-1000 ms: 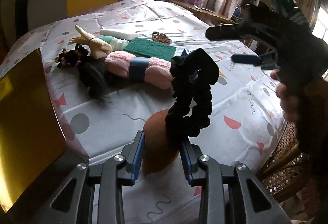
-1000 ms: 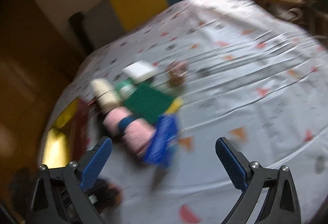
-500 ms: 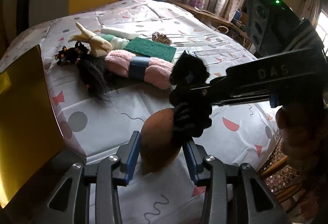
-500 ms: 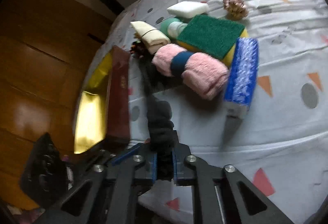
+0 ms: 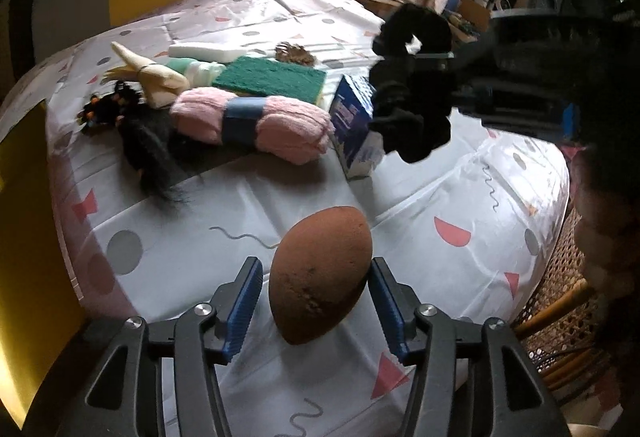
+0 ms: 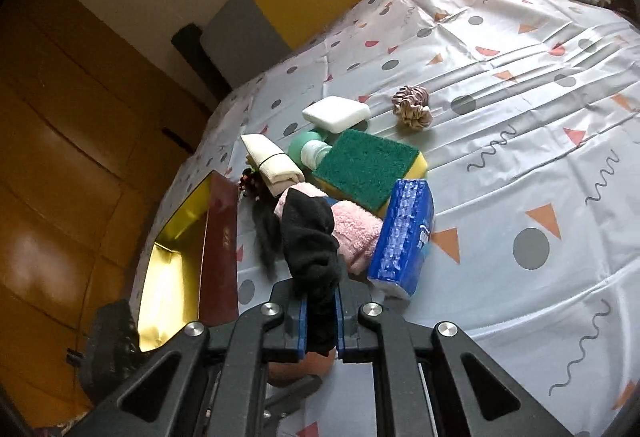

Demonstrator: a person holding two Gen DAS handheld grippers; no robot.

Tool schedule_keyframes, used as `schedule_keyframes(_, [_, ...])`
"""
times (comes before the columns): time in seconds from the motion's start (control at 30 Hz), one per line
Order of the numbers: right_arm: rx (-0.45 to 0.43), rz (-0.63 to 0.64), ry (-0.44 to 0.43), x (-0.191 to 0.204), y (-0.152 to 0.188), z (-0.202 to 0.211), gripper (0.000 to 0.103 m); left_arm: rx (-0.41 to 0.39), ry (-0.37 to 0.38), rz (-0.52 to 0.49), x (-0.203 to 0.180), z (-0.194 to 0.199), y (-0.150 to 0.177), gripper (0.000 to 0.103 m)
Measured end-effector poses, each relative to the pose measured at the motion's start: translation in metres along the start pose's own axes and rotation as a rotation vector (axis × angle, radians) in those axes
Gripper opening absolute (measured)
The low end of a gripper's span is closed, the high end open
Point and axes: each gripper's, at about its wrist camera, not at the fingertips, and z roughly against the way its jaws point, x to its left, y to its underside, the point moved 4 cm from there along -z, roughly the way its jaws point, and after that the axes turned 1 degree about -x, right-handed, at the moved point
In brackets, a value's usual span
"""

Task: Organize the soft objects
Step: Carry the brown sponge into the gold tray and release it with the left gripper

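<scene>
The right gripper (image 6: 319, 321) pinches the scrunchie (image 6: 310, 237) above the pile, while the left gripper (image 5: 316, 301), its jaws just opening, stands spread around the sponge (image 5: 320, 273), whose long axis points away.

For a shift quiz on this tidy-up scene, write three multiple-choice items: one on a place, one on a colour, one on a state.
1. Where does the blue tissue pack lie?
A. beside the pink towel roll
B. inside the gold box
C. on the floor

2. What colour is the scrubbing face of the sponge?
A. red
B. green
C. white

3. What is the right hand-held gripper doing?
A. standing open, holding nothing
B. shut on the brown egg-shaped sponge
C. shut on the black scrunchie

Key: 1 A, the pack leans against the roll's end. 2 B, its top is green over yellow. 3 C, black fabric sits clamped between the blue pads.
</scene>
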Motion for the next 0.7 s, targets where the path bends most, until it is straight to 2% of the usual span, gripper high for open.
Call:
schedule_keyframes(0.13, [-0.001, -0.002, 0.001, -0.002, 0.000, 0.004, 0.010, 0.027, 0.009, -0.032, -0.006, -0.012, -0.003, 0.054])
schedule_keyframes(0.17, [-0.003, -0.004, 0.003, -0.002, -0.001, 0.003, 0.010, 0.026, 0.015, -0.040, -0.007, -0.014, -0.003, 0.042])
schedule_keyframes(0.3, [-0.007, -0.002, 0.018, -0.004, 0.000, 0.005, 0.010, 0.001, 0.025, -0.040, -0.009, -0.010, -0.002, 0.036])
schedule_keyframes(0.37, [-0.005, 0.003, 0.017, -0.003, 0.001, 0.005, 0.010, -0.020, 0.029, -0.007, -0.005, 0.001, -0.003, 0.036])
schedule_keyframes(0.5, [0.006, 0.029, 0.017, 0.000, 0.003, 0.002, 0.010, -0.112, 0.038, 0.097, 0.016, 0.044, -0.011, 0.036])
schedule_keyframes(0.6, [0.020, 0.058, 0.011, 0.006, 0.006, 0.000, 0.010, -0.184, -0.009, 0.179, 0.048, 0.080, -0.018, 0.037])
schedule_keyframes(0.7, [0.033, 0.078, 0.010, 0.009, 0.008, -0.003, 0.010, -0.217, -0.098, 0.320, 0.107, 0.111, -0.018, 0.037])
